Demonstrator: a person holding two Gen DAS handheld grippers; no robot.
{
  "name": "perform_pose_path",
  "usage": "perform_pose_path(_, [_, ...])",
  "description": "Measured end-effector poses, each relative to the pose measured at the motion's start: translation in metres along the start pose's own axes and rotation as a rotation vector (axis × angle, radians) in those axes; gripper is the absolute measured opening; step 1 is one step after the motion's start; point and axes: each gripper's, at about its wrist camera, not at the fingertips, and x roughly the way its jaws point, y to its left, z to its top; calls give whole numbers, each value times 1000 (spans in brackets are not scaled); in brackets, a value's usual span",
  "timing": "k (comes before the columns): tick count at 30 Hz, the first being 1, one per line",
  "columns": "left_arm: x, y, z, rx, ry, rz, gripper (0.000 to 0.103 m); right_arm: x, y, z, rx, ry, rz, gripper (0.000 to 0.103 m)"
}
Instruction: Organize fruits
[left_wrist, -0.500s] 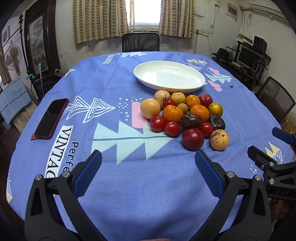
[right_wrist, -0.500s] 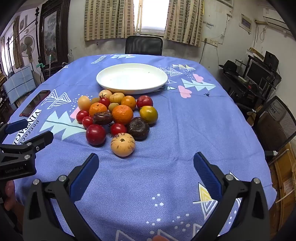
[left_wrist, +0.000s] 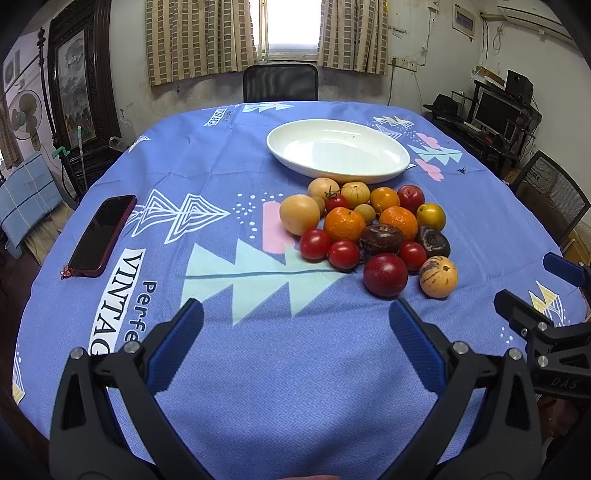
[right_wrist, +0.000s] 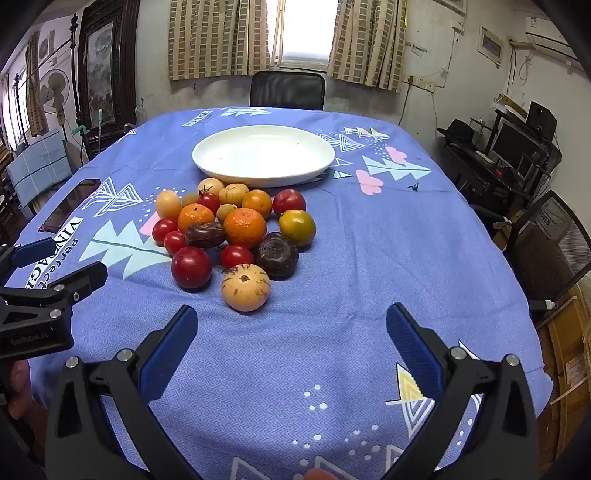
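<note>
Both the left gripper (left_wrist: 295, 332) and the right gripper (right_wrist: 291, 332) are held low over the near part of the bench (left_wrist: 295, 387), fingers spread wide and empty, while the fruit (right_wrist: 236, 229) is heaped at mid-bench just near of the empty white plate (right_wrist: 264, 155). The step in hand is judged to be a first pick, best made on an outer piece such as the speckled yellow fruit (right_wrist: 245, 288) at the near edge, so that neighbours are not nudged and set rolling. Open cloth is left on the right and near sides; a phone (left_wrist: 101, 234) lies far left, well apart.
</note>
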Motion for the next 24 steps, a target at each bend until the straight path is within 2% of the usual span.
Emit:
perform_pose_path(18, [6, -1, -1, 5, 16, -15, 101, 5, 2, -3, -3, 8, 4, 102])
perform_pose_path(19, [6, 0, -2, 7, 16, -25, 101, 6, 2, -4, -4, 8, 3, 102])
perform_pose_path(22, [9, 3, -4, 20, 11, -115, 101, 8, 1, -5, -11, 3, 3, 102])
perform_pose_path(24, [10, 3, -6, 34, -2, -133, 101, 11, 2, -6, -22, 1, 19, 102])
